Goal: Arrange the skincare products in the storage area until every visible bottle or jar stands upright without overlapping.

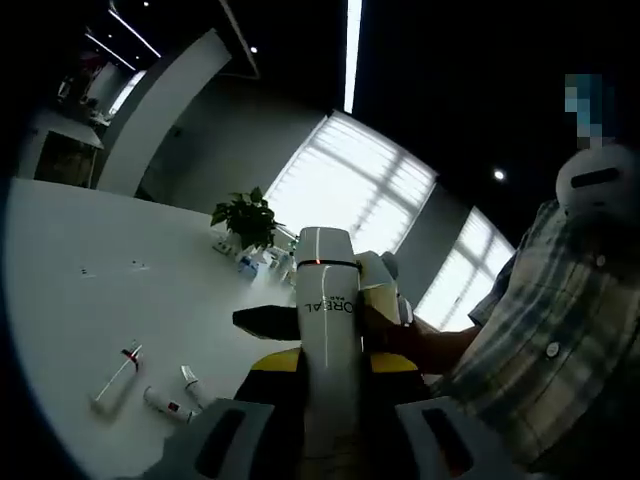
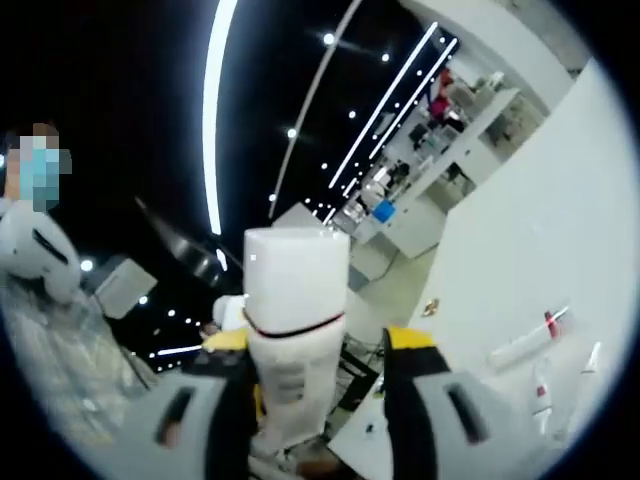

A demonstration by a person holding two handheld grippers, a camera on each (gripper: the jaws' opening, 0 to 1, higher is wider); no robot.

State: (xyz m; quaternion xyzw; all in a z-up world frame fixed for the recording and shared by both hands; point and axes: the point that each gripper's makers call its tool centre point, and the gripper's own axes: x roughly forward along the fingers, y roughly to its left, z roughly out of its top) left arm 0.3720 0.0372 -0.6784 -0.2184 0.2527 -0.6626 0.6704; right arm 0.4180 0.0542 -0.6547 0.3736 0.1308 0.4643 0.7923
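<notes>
Left gripper view, nearest: left gripper (image 1: 330, 425) clamped on white L'Oréal bottle (image 1: 328, 330), jaws tight against both sides, bottle standing up between them with red band near the cap. Just beyond the bottle – yellow-and-black right gripper (image 1: 372, 330) coming in from the right, touching or very near the same bottle; can't tell which. Person in plaid shirt (image 1: 545, 330) at right edge. On white table (image 1: 70, 300), lower left: three small white tubes (image 1: 150, 385) lying flat, close together, well apart from the held bottle. Farther back: cluster of small bottles (image 1: 262, 262) beside potted plant (image 1: 247, 217), too small to tell upright or not.

Right gripper view: right gripper (image 2: 315, 420) closed on the same white bottle (image 2: 295, 320), cap end up, red band visible – held off the table. Tubes (image 2: 545, 350) lying on white table (image 2: 520, 260) at right.
</notes>
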